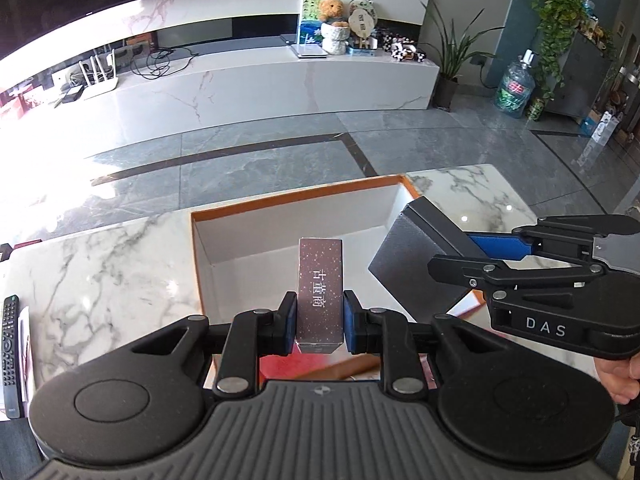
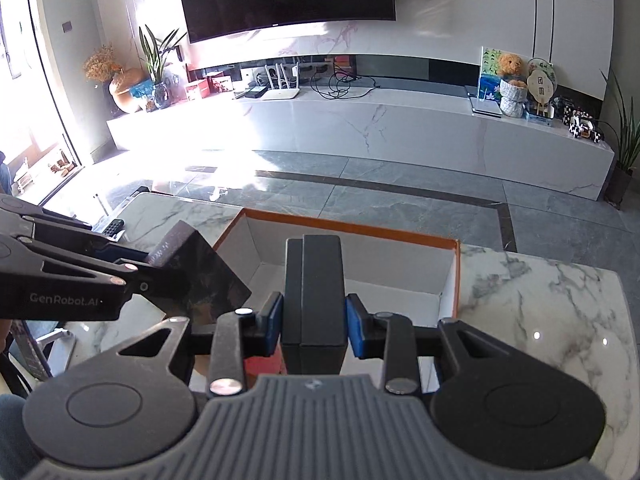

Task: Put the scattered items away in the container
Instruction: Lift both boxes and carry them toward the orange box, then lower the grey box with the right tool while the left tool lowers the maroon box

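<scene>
From the left wrist I read white characters, "古董商", down the speckled carton (image 1: 320,292) that my left gripper (image 1: 320,316) pinches between its blue pads; it stands upright over the near edge of the box (image 1: 256,208), the orange-rimmed, white-walled container on the marble table (image 1: 108,264). Right of the box my right gripper (image 1: 472,244), marked "DAS", angles in with one dark case (image 1: 416,252) clamped over the box's right rim. One remote (image 1: 10,352) lies at the table's left edge.

From the right wrist, the right gripper (image 2: 314,322) is clamped on the dark case (image 2: 316,292), upright above the box (image 2: 352,232). Left of the box, the left gripper (image 2: 140,264), lettered "GenRobot.AI", tilts the carton (image 2: 200,276) toward the opening. I count two grippers and two held items.
</scene>
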A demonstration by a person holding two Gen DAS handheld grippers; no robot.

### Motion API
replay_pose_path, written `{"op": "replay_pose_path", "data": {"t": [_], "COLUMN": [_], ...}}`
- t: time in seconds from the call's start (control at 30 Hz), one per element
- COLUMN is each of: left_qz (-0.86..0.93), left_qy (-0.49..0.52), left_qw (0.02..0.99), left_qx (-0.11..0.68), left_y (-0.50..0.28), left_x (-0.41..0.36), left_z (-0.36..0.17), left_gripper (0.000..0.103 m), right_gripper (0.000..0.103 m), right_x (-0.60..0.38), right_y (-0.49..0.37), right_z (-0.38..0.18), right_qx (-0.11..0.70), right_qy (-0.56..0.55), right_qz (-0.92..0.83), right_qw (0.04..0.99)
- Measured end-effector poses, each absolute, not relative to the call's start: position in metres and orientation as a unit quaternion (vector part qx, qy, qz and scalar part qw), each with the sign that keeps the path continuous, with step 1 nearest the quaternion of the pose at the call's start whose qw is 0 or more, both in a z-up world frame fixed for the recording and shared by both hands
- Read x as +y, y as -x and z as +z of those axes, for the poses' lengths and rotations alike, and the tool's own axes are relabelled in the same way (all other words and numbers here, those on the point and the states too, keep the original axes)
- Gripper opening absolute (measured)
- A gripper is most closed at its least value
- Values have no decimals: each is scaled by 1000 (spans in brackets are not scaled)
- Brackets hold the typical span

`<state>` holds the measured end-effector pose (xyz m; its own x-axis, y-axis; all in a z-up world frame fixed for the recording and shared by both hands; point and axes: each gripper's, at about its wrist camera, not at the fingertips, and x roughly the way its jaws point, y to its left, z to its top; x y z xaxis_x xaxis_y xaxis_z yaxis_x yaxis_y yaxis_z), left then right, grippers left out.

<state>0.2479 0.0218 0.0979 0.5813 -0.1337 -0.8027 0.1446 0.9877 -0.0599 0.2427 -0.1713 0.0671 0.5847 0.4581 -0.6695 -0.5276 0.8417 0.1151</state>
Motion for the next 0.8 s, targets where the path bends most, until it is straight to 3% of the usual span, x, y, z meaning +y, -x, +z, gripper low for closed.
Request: {"op": "replay_pose_path", "data": {"t": [0.5,0.8], "left_qz": [-38,-29], "left_qy": [-18,-49], "left_qw": [861,867], "left_qx": [507,495], "left_y": [-334,-331], "left_x": [60,51], "left_z": [14,-7], "left_gripper": [26,26], "right_gripper": [36,36], "right_x": [-95,-76], "right_y": [-361,-345], "right_z": [-28,-30], "right_qx": [450,378], "right_qy": [-28,54], "right_qz": [260,245], "right_qw": [854,891]}}
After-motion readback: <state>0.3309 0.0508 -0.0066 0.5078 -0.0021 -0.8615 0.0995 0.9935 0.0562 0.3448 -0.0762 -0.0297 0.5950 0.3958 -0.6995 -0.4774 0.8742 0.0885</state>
